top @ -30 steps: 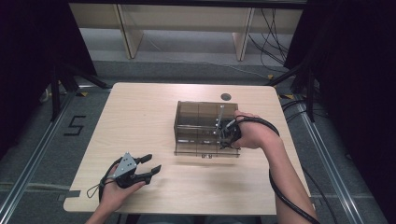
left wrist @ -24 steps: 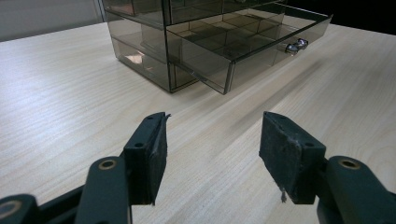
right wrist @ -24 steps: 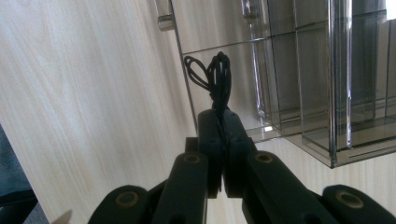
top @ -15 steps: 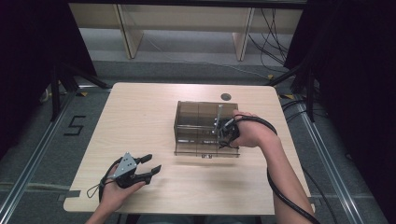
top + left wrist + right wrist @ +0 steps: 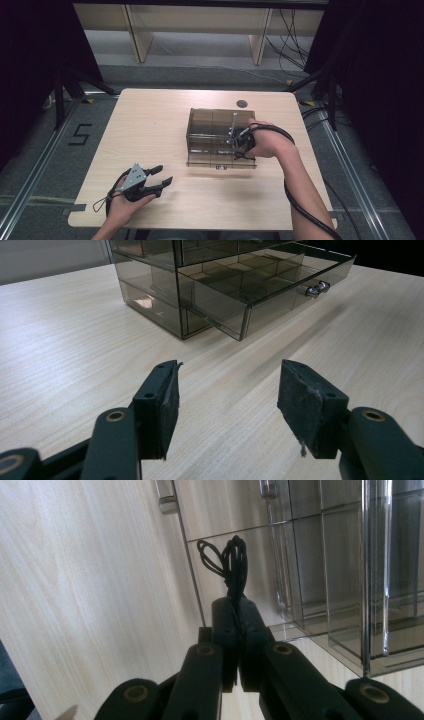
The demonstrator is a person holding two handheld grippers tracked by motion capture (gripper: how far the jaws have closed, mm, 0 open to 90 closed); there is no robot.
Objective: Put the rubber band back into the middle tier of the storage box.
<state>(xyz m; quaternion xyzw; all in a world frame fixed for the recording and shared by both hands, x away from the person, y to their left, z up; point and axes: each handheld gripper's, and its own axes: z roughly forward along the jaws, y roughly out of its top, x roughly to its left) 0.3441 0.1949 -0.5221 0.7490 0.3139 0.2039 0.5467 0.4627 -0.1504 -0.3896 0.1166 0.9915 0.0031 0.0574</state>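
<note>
High view. One light wooden table [image 5: 150, 130]; one smoked-acrylic drawer cabinet [image 5: 212, 132] on its right half; one small dark disc [image 5: 242, 103] on the tabletop beyond the cabinet, near the far edge. Two grippers, one per hand. Set against the frames of a second ago, very little differs: the left gripper [image 5: 162, 176] rests at the same spot on the near left of the table, and the right gripper [image 5: 236, 141] is still at the cabinet's right end, the hand barely shifted. The cabinet has not moved.

Left gripper view. Two black jaws, standing wide apart with nothing but bare tabletop between them. One cabinet [image 5: 200, 285] ahead, well apart from the jaws, with one drawer [image 5: 270, 287] pulled partly out; one small metal knob [image 5: 317, 288] on the drawer's front. Dividers split the drawer into several compartments; their count cannot be told.

Right gripper view. Two jaws pressed together, clamped on one bundle of thin black bands [image 5: 231, 562], whose loops stand up beyond the fingertips. The number of bands in the bundle cannot be told. The bundle is held just over the cabinet's clear wall [image 5: 240, 545], beside the tabletop. Two metal knobs [image 5: 167, 501] show at the top edge.
</note>
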